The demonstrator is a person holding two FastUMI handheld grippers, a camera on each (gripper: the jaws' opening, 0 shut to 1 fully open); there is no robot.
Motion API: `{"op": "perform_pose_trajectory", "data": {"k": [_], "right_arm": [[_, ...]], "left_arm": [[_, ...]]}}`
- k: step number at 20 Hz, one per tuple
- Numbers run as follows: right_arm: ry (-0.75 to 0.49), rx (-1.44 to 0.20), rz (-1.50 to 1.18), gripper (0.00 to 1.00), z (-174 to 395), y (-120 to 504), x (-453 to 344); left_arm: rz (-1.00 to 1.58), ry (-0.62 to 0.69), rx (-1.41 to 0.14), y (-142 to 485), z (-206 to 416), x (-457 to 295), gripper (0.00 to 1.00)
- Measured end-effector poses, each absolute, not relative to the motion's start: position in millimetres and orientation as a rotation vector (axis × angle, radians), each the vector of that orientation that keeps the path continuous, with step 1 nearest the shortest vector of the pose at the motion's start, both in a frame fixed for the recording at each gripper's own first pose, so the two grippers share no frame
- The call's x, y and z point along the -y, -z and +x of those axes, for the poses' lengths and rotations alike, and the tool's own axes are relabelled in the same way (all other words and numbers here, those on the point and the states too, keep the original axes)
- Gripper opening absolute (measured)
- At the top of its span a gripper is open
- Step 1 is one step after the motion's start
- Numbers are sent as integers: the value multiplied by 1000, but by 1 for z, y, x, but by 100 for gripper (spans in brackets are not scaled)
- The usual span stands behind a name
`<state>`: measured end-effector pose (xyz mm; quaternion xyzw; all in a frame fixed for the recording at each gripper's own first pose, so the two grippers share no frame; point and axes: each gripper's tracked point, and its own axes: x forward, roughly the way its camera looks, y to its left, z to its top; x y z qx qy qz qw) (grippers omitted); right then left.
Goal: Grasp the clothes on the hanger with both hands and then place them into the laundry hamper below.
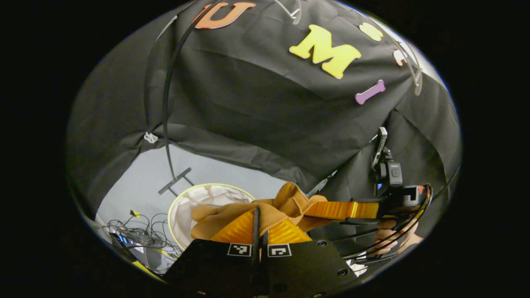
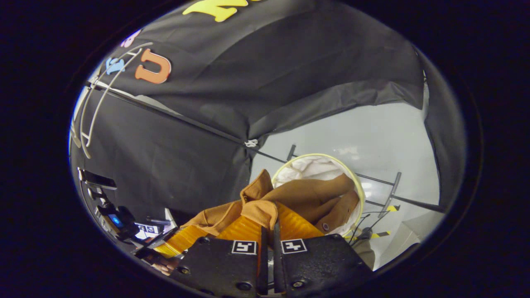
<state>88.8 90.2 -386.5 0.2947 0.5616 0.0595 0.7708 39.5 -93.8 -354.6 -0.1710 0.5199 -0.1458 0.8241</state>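
Note:
A brown garment is stretched between both grippers, off the hanger. My left gripper is shut on one bunched edge of it. In the left gripper view the right gripper's fingers reach in from the right and pinch the other end, with a hand behind them. In the right gripper view my right gripper is shut on a folded edge of the garment, whose far end droops over the round yellow-rimmed hamper with a white liner. The same hamper lies below and left in the left gripper view.
Bare white hangers hang on the black rack rail; one hanger is up at the right. The rack's pole and feet stand by the hamper on the grey floor. Cables lie at the left.

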Motion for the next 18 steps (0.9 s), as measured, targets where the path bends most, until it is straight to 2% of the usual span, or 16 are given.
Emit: {"op": "perform_pose_trajectory", "data": {"k": [1,2,6,7,8,9,11,12,13,14,15,16,18], "right_arm": [[-104,-1232,637,9,90,386,-92],[-77,-1251,635,9,85,381,-85],[13,-1331,659,10,68,389,-87],[18,-1337,682,10,66,387,-91],[13,-1334,705,12,69,382,-93],[10,-1335,706,15,72,379,-89],[2,-1319,644,33,73,375,-76],[-3,-1300,601,44,74,374,-70],[-5,-1277,563,49,72,371,-63],[-5,-1257,530,59,72,362,-57],[3,-1236,495,61,69,354,-51],[13,-1212,462,65,70,346,-45],[27,-1159,389,71,70,330,-35]], "left_arm": [[-357,292,-1136,358,39,93,11],[-351,284,-1172,359,34,92,0],[-317,233,-1294,366,18,93,2],[-328,233,-1312,364,15,97,26],[-331,228,-1332,371,16,96,23],[-322,217,-1363,375,11,94,41],[-305,194,-1402,381,-1,88,78],[-302,187,-1415,382,-5,87,84],[-300,183,-1415,387,-9,85,82],[-297,179,-1409,387,-10,82,83],[-288,169,-1403,385,-11,78,88],[-279,159,-1396,382,-11,75,100],[-249,155,-1373,373,-10,72,97]]}}
